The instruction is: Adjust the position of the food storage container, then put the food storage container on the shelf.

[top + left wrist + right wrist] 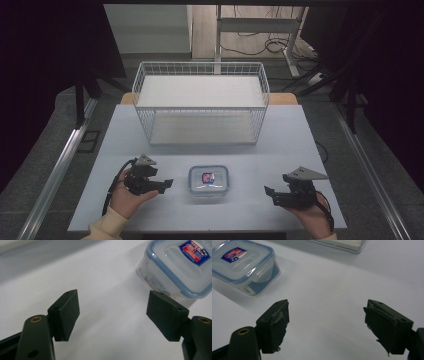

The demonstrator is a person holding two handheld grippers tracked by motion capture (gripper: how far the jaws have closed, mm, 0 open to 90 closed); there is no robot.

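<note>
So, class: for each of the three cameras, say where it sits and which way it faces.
High view: above the near table edge, looking forward and down at the wire basket; both hands, left gripper and right gripper show.
Left gripper view: rides that gripper, looking along its open jaws towards the container.
Right gripper view: rides that gripper, jaws open, facing the table.
Shared: the container lies in all three.

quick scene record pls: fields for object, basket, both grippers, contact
object: clear lidded container, blue-rimmed lid with a red and blue label, on the table between the two hand-held grippers
basket: white wire basket, behind the container
left hand-held gripper: jaws open, nothing between them, pointing toward the container
right hand-held gripper: jaws open, nothing between them
contact: neither touches the container
</note>
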